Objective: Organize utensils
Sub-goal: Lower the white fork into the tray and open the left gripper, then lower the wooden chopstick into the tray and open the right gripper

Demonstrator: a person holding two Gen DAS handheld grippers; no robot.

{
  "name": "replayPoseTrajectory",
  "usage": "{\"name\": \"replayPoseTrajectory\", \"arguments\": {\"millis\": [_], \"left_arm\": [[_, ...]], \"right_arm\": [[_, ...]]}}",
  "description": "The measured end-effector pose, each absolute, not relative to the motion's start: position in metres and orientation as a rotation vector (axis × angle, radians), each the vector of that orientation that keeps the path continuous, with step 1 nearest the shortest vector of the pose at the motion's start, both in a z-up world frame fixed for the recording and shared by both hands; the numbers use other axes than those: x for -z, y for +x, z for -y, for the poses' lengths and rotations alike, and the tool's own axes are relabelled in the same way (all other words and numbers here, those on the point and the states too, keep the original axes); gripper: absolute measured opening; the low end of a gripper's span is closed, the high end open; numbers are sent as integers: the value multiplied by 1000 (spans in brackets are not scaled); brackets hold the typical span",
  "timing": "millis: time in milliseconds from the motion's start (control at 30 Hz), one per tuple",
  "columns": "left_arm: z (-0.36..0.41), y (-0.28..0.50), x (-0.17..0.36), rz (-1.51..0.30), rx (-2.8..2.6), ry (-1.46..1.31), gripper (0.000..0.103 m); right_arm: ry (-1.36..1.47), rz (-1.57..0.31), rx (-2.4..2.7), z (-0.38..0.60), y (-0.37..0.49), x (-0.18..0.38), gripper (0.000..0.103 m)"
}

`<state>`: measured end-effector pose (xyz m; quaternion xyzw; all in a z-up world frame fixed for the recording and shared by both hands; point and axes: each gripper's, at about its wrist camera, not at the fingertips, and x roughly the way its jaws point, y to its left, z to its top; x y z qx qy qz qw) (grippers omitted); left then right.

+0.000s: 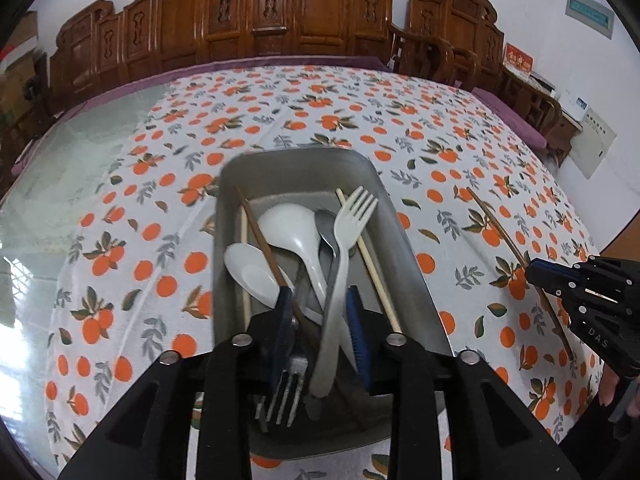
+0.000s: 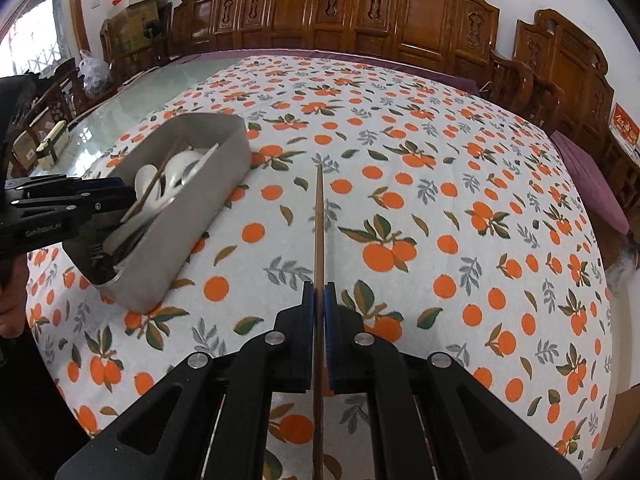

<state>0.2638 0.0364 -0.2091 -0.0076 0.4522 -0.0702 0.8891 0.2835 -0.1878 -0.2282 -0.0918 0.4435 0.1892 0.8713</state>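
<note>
A rectangular metal tray (image 1: 298, 168) with rounded corners and dull grey walls sits on the surface (image 2: 440, 128), which is covered by a white cloth printed with oranges and leaves. The tray serves as the landmark. Inside it lie two glossy white spoons, a large one (image 1: 294, 226) and a smaller one (image 1: 250, 270), a pale plastic fork (image 1: 346, 232), a thin steel spoon (image 1: 327, 228), a dark metal fork (image 1: 282, 398) at the near end, a brown chopstick (image 1: 260, 240) and two pale chopsticks, one (image 1: 372, 268) along the right wall.

The left tongs (image 1: 320, 320) hover over the near end of the tray, their blue pads apart with the plastic fork's handle between them; whether they touch it I cannot tell.

To the right of the tray, the right tongs (image 2: 319, 300) are closed on a second brown chopstick (image 2: 319, 216), a slim straight stick pointing away, above the cloth.

Beyond the tray, carved dark wooden chairs (image 1: 264, 12) line the far edge of the surface.
</note>
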Motion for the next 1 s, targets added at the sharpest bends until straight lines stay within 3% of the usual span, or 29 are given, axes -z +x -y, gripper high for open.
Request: {"name": "replayPoseTrajectory", "arguments": {"millis": [500, 767, 1000], "left_arm": [[-73, 259, 177, -846, 84, -18, 61], [-89, 258, 166, -809, 36, -11, 92], [-103, 257, 161, -801, 22, -28, 92]], "right_arm": [[-158, -866, -534, 129, 287, 186, 6], [-140, -857, -580, 100, 297, 176, 6], [-119, -867, -600, 76, 308, 181, 6]]}}
